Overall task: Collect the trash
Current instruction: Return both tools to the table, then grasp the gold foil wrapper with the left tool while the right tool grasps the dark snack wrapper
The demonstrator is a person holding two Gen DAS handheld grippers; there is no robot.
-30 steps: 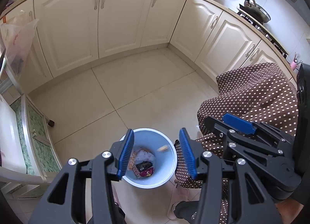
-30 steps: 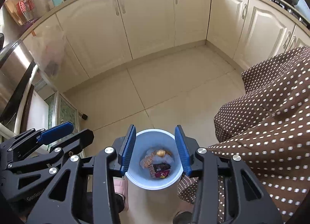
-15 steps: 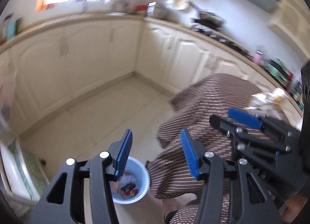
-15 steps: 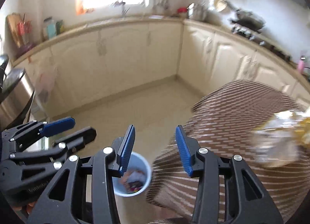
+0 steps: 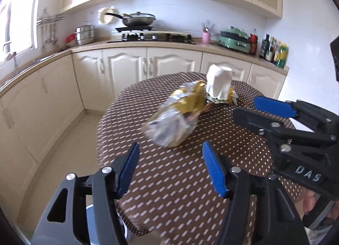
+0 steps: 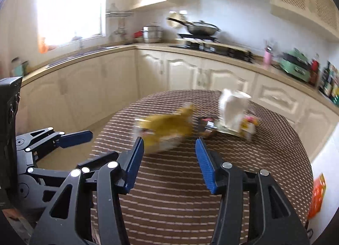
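A crumpled gold and silver foil bag lies on the round table with the brown dotted cloth. Behind it stands a white paper cup on more wrappers. My left gripper is open and empty, just short of the foil bag. My right gripper is open and empty, also just in front of the foil bag; the white cup shows behind it. The right gripper appears at the right of the left wrist view. A sliver of the blue bin shows below the table edge.
Cream cabinets and a counter ring the room, with a stove and pan, pots, a pink cup and bottles on top. An orange packet lies at the table's right edge. Tiled floor lies left of the table.
Both grippers swung up from above the blue bin on the floor to face the table top. The foil bag and cup have come into view. Both stay open.
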